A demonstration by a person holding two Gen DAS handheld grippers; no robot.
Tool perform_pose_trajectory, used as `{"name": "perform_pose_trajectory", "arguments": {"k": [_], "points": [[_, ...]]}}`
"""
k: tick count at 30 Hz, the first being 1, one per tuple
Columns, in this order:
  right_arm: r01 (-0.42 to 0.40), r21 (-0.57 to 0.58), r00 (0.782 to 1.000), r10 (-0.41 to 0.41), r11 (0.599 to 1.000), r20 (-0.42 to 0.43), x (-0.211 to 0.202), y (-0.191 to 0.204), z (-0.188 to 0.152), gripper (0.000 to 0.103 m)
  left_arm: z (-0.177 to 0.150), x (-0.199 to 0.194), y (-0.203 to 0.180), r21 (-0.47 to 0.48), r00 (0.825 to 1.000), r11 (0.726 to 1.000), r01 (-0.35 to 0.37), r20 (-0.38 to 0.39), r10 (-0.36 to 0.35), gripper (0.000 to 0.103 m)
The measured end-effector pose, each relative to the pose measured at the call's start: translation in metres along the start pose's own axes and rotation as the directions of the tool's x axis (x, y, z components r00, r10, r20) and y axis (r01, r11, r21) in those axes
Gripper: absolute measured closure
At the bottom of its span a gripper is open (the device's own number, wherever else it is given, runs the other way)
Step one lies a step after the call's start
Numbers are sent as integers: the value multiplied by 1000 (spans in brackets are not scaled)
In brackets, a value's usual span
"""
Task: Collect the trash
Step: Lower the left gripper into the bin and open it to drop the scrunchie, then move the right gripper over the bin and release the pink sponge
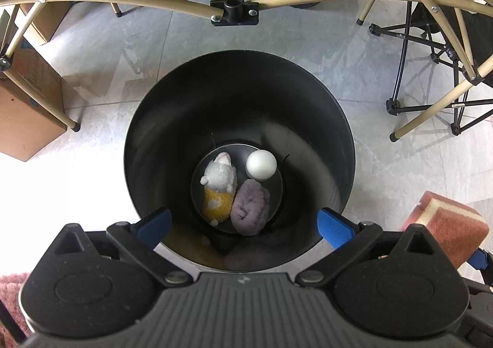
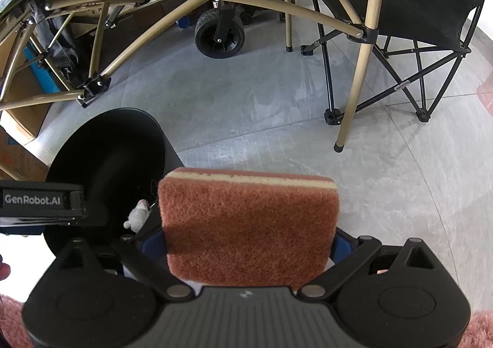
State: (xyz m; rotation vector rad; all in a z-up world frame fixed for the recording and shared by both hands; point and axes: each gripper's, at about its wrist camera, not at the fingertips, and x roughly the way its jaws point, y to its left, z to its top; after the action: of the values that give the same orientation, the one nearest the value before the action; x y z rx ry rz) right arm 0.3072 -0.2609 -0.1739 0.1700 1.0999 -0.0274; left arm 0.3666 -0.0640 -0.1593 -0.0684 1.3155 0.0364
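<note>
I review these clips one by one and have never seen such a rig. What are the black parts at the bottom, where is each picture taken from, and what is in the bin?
No robot: a person holds a two-finger gripper in each hand, with a camera on each looking along its fingers. The left gripper is open and empty above a round black bin on the grey floor. Inside lie a white ball, a white-and-yellow plush toy and a purple fuzzy bundle. The right gripper, beside the bin, is closed on a reddish-brown scouring sponge.

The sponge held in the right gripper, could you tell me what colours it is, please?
The sponge is reddish-brown with a pale yellow layer; clearest in the right wrist view.
</note>
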Motion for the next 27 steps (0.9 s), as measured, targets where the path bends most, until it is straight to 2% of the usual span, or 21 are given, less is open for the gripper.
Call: {"name": "perform_pose_trajectory", "arguments": {"k": [13, 27], "points": [[-21, -43, 999, 22, 999, 34, -13, 18, 1, 4, -6, -20, 28, -26, 999, 1000, 2, 48, 0, 0], [-48, -134, 996, 57, 990, 65, -20, 69, 7, 4, -16, -41, 92, -112, 996, 994, -6, 91, 16, 0]]}}
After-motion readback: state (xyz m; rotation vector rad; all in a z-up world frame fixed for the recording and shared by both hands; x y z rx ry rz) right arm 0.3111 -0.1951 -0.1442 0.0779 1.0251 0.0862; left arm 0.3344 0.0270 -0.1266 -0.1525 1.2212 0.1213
